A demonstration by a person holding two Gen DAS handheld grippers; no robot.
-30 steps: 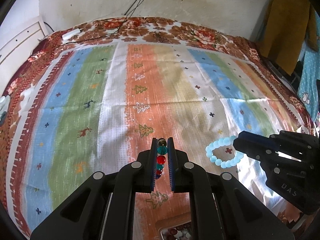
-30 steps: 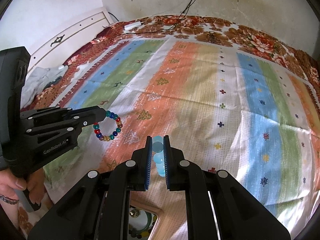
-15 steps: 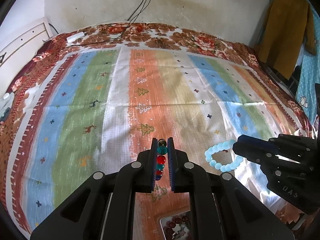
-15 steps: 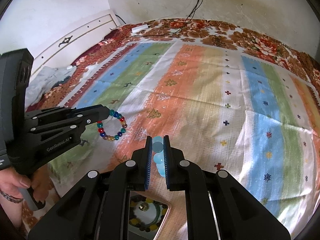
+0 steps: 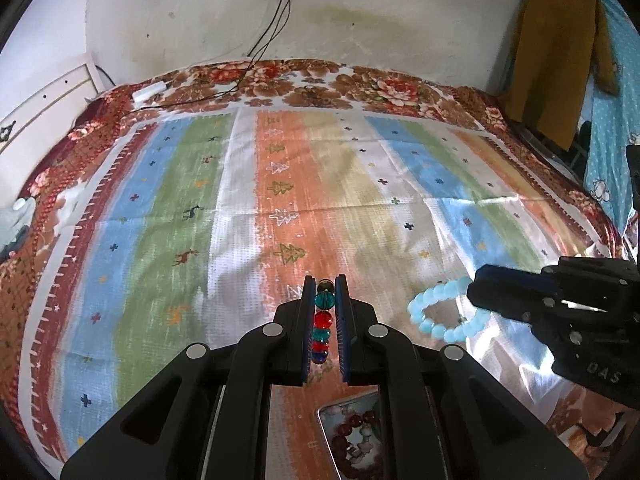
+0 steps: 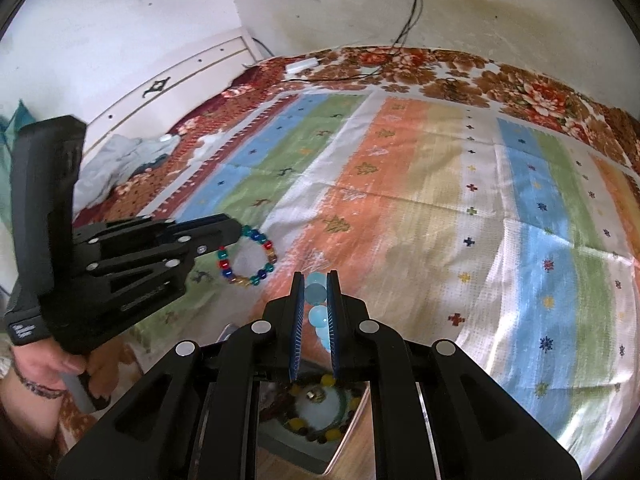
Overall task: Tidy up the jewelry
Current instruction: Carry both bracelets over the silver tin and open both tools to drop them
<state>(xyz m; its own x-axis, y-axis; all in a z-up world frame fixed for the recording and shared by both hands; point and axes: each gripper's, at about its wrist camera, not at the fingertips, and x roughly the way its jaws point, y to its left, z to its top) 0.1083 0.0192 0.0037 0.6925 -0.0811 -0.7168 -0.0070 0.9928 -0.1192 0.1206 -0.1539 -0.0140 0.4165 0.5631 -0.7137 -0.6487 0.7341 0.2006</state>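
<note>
My left gripper (image 5: 324,280) is shut on a bracelet of multicoloured glass beads (image 5: 323,320), which hangs lined up between its fingers above the striped bedspread (image 5: 240,208). To its right, my right gripper (image 5: 476,288) is shut on a pale blue bead bracelet (image 5: 436,314). In the right wrist view the right gripper (image 6: 315,274) pinches the pale blue bracelet (image 6: 314,294). The left gripper (image 6: 230,228) there holds the multicoloured bracelet (image 6: 248,258) as a free loop. A jewelry box (image 5: 321,414) with a dark red bead bracelet (image 5: 352,428) lies below both grippers.
In the right wrist view the box (image 6: 347,446) holds a yellow-and-dark bead bracelet (image 6: 320,428). A hand (image 6: 44,364) grips the left tool. A white adapter with cables (image 5: 150,90) lies at the bed's far edge. A crumpled cloth (image 6: 120,160) sits at the left edge, clothes (image 5: 556,60) hang at the right.
Both grippers have drawn back and slightly up with their bracelets still held. More of the wall shows above, and the jewelry box has come further into view at the bottom.
</note>
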